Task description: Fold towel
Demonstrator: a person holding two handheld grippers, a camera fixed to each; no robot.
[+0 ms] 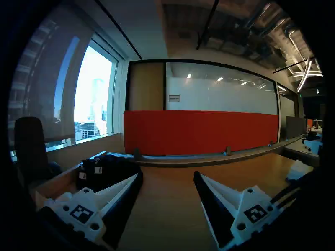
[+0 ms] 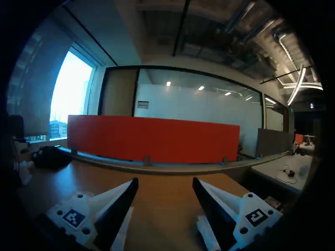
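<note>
The left gripper (image 1: 167,175) hovers low over a wooden desk (image 1: 176,205) with its two fingers spread wide and nothing between them. Just beyond its left finger, in the left gripper view, sits a black bag (image 1: 106,169) with small white tags, resting by the corner of a shallow wooden tray (image 1: 52,186). A dark chair back (image 1: 28,150) stands further left, below a bright window (image 1: 94,104). At the far right edge lies a pale white item (image 1: 299,168), too cut off to name.

The right gripper (image 2: 165,180) is likewise wide open and grips nothing. In the right gripper view, the white towel (image 2: 122,229) lies on the desk beneath the fingers, with cloth showing under both of them. Whether the fingers touch it cannot be told.

Across the back edge of the desk runs a low orange-red partition (image 2: 155,140), closing off the far side, with a glass wall (image 2: 197,104) above it. To the right, a neighbouring white desk (image 2: 278,167) carries a few small items.
</note>
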